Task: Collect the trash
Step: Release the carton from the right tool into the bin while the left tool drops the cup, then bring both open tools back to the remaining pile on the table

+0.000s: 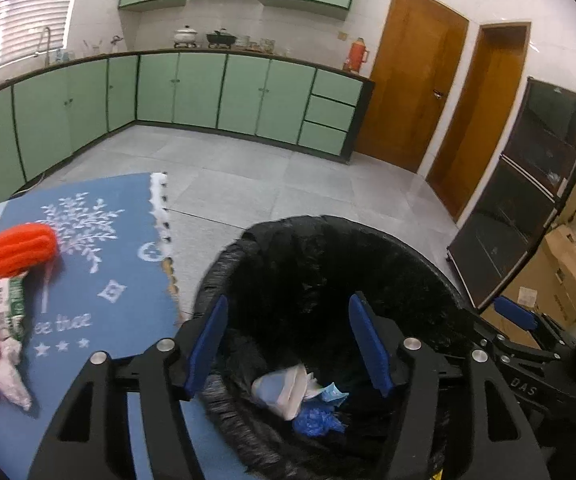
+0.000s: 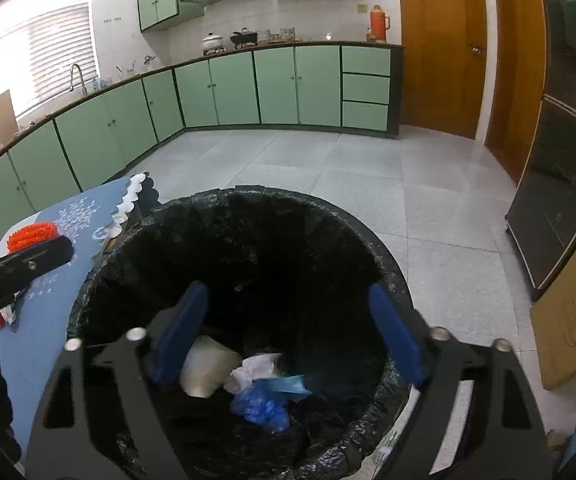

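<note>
A round bin lined with a black bag [image 1: 328, 248] [image 2: 248, 216] stands on the floor beside a blue mat. At its bottom lie white crumpled paper [image 1: 284, 392] [image 2: 256, 368], a pale container [image 2: 208, 368], a light blue wrapper [image 2: 288, 384] and a crumpled blue glove [image 1: 316, 420] [image 2: 260, 404]. My left gripper [image 1: 288, 344] hangs open over the bin's mouth with nothing between its blue pads. My right gripper [image 2: 288, 332] is open over the bin too, also empty. On the mat lie an orange net [image 1: 12, 252] [image 2: 32, 236], a green and white carton [image 1: 8, 308] and crumpled white paper [image 1: 8, 376].
The blue mat [image 1: 100, 280] [image 2: 48, 320] covers a surface left of the bin. Green kitchen cabinets [image 1: 224, 92] run along the far wall. Two wooden doors [image 1: 412, 80] are at the right, with a dark cabinet [image 1: 528, 184] and cardboard boxes [image 1: 556, 280]. Grey tile floor [image 2: 368, 184] lies beyond.
</note>
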`<state>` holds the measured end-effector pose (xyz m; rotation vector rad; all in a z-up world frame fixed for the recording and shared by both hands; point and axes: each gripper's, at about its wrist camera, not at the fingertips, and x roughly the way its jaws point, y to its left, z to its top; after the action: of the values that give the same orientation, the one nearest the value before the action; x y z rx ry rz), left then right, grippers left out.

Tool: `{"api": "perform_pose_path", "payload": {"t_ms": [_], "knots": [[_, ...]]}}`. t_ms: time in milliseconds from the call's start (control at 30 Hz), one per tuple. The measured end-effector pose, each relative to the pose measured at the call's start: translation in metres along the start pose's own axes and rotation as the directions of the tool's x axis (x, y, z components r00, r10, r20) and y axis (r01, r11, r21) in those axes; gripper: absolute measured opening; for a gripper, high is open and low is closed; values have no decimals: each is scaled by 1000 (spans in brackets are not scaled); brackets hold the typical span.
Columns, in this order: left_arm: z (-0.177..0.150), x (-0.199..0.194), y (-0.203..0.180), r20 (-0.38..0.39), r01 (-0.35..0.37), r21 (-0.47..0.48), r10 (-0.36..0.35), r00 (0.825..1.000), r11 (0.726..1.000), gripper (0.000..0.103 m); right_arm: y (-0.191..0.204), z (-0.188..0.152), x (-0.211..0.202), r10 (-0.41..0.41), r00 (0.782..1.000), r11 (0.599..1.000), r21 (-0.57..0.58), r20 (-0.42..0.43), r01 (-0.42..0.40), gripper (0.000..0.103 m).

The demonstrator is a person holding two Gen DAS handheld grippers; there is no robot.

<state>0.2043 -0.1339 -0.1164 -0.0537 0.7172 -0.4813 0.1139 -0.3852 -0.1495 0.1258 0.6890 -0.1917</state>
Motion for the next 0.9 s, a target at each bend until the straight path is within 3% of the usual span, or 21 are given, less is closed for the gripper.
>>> {"api": "perform_pose_path", "payload": {"t_ms": [200, 333, 467, 600, 800, 900], "knots": [[-5, -39, 35, 55, -102, -23, 103, 993, 995, 64, 32, 8, -7, 50, 999, 999, -15, 14, -49, 90], [-11, -71, 67, 96, -197, -52, 201, 975, 979, 65, 69, 13, -11, 119, 993, 992, -49, 21, -117, 91], [-18, -103, 103, 124, -290, -79, 298, 946, 954, 65, 112, 18, -16, 196, 980, 977, -89, 26, -193, 91], [-30, -134, 145, 130, -386, -130, 402, 906, 913, 65, 156, 22, -18, 272, 962, 954, -135, 24, -267, 91], [-53, -167, 204, 111, -503, -193, 528, 842, 842, 65, 233, 25, -19, 396, 918, 895, -223, 2, -386, 91], [-62, -175, 230, 90, -537, -224, 566, 820, 813, 65, 269, 24, -18, 442, 897, 865, -258, -11, -430, 91]]}}
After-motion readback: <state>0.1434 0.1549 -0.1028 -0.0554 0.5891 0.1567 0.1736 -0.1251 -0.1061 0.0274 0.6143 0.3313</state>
